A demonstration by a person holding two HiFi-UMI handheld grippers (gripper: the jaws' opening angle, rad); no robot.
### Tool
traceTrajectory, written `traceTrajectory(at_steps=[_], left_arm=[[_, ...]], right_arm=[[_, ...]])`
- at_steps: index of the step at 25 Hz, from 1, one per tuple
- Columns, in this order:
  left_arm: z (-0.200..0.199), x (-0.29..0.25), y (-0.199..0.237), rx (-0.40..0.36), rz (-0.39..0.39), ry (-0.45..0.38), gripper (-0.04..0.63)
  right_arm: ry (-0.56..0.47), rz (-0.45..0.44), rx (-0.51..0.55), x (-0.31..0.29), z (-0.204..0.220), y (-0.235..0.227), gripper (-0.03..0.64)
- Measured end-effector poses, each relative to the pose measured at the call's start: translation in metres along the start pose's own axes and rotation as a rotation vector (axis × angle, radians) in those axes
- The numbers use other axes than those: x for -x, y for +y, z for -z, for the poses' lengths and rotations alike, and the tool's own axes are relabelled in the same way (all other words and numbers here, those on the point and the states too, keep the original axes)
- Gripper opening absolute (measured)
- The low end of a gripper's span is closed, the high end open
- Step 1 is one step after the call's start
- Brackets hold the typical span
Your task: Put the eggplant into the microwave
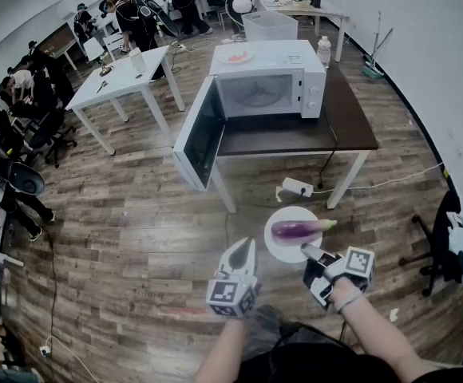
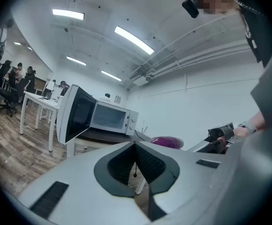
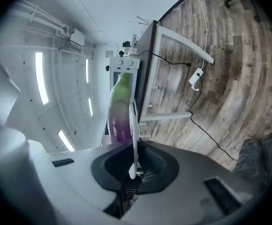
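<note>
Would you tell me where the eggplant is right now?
In the head view the eggplant lies on the white plate that the right gripper grips by its rim, below the open microwave.

Eggplant (image 1: 299,228) on plate (image 1: 283,254), before the microwave (image 1: 271,86) (on the table (image 1: 351,122) behind)

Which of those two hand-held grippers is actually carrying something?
The right hand-held gripper: its jaws pinch the rim of the white plate bearing the eggplant. The left hand-held gripper is shut on nothing.
</note>
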State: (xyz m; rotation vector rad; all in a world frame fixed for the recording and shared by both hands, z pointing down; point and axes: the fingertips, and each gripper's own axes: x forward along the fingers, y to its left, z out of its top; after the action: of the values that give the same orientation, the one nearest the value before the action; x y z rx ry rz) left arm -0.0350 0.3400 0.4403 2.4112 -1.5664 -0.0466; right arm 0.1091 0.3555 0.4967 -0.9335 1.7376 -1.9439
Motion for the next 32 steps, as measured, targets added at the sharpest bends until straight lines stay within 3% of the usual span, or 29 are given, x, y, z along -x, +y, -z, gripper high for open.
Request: traceTrajectory(at_steps=[8,15,23,32], left_arm=[[-0.004,-0.019,0.014,-0.012,0.055,-0.012,0.001],[-0.009,-0.048,0.032,-0.014,0.052,-0.009,0.001],[-0.007,-0.105,0.067,-0.003,0.021,0.014,0.002],[-0.049,-0.191,0.105,-0.012,-0.031,-0.037,0.001]], right_arm=[[-0.025,0.007,-0.014,-0.023,-0.005,0.004,0.015],[0.004,0.034,-0.001,-0.045,-0.015,-0.002,0.017],[0.078,0.034,0.057,-0.096,-0.057,0.007,0.020],[0.134,0.022,0.100,-0.163,-0.135,0.030,0.018]])
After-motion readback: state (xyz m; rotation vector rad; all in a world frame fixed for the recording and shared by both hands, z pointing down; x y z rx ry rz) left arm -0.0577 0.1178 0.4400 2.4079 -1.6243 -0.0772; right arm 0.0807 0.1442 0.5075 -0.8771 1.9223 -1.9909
